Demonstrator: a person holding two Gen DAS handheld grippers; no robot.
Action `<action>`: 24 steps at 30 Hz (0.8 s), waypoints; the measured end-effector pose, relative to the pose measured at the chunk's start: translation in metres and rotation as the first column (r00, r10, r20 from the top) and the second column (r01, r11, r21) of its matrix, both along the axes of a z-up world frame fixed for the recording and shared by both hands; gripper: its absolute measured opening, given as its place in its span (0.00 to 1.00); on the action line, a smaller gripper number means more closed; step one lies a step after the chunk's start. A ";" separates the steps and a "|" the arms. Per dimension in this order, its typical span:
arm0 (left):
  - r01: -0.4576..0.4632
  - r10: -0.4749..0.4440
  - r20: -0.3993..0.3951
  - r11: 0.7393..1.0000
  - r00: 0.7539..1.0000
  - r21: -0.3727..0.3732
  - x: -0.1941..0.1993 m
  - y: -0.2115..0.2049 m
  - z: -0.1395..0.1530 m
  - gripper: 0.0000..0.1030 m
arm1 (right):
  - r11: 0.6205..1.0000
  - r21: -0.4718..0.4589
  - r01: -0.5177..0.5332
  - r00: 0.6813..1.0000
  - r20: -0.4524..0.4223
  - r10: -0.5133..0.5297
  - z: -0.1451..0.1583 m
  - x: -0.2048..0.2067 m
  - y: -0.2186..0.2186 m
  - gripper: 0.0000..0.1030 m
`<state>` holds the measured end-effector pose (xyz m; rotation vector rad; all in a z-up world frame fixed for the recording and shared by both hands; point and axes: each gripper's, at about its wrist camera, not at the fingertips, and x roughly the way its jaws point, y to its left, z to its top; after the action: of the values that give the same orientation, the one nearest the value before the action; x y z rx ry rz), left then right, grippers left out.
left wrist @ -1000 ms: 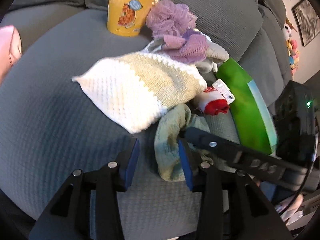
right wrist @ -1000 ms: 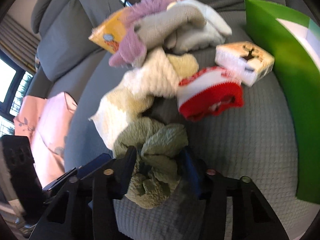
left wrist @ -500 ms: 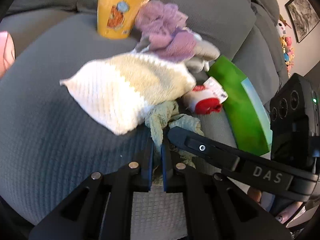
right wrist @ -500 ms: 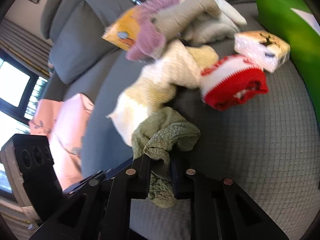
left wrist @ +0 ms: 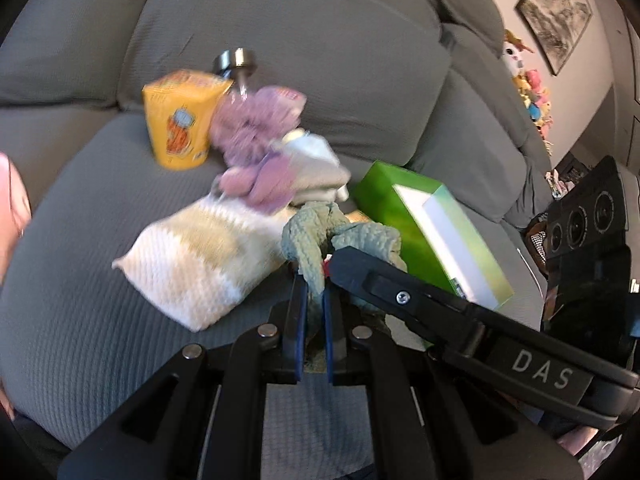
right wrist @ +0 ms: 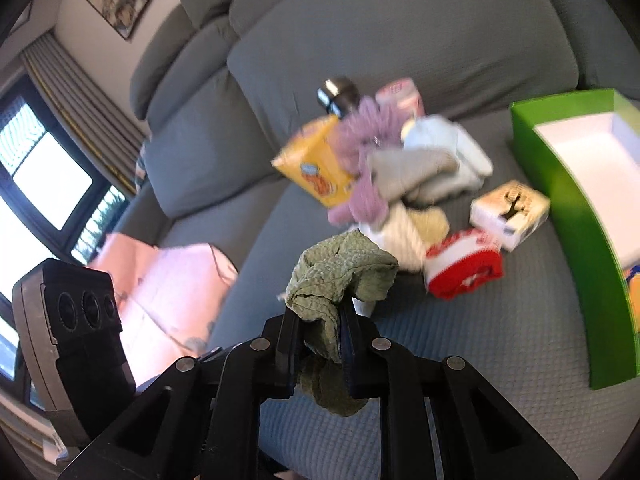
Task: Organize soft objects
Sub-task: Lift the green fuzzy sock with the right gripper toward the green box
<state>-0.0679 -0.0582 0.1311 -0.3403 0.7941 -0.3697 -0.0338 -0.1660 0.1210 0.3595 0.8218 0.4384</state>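
Note:
Both grippers are shut on the same crumpled green cloth [left wrist: 320,236], held up above the grey sofa seat [left wrist: 80,320]. My left gripper [left wrist: 311,292] pinches one end. My right gripper [right wrist: 320,320] pinches the other end of the cloth [right wrist: 340,272]; its finger crosses the left wrist view [left wrist: 400,292]. Behind lie a white and cream knit piece [left wrist: 208,264], a purple pouf [left wrist: 256,128], a pale grey-white soft item [right wrist: 436,164] and a red and white knit item [right wrist: 464,268].
An open green box [right wrist: 568,208] lies on the seat at the right. A yellow carton [left wrist: 178,120], a metal-capped bottle [left wrist: 236,60] and a small white box [right wrist: 510,212] sit among the pile. A pink bag [right wrist: 168,292] lies at the left.
Both grippers closed on the green cloth and lifted it off the seat. The views pulled back and up from the pile.

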 end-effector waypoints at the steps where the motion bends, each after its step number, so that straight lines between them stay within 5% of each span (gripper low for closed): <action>1: 0.004 -0.004 0.017 1.000 1.000 0.008 0.001 -0.004 0.006 0.03 | 1.000 0.007 0.006 1.000 0.013 -0.006 0.005 -0.001 -0.003 0.19; 13: 0.092 -0.102 0.180 0.994 0.978 0.063 0.020 -0.046 0.068 0.03 | 0.990 0.111 0.084 0.984 0.145 -0.100 0.065 -0.003 -0.054 0.18; 24: 0.193 -0.209 0.220 0.977 0.953 0.093 0.054 -0.109 0.090 0.04 | 0.967 0.106 0.232 0.938 0.241 -0.251 0.092 0.003 -0.109 0.19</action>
<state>-0.0141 -0.1671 0.2208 -0.1467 0.6148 -0.5610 -0.0309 -0.2751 0.2133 0.4591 0.5051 0.2777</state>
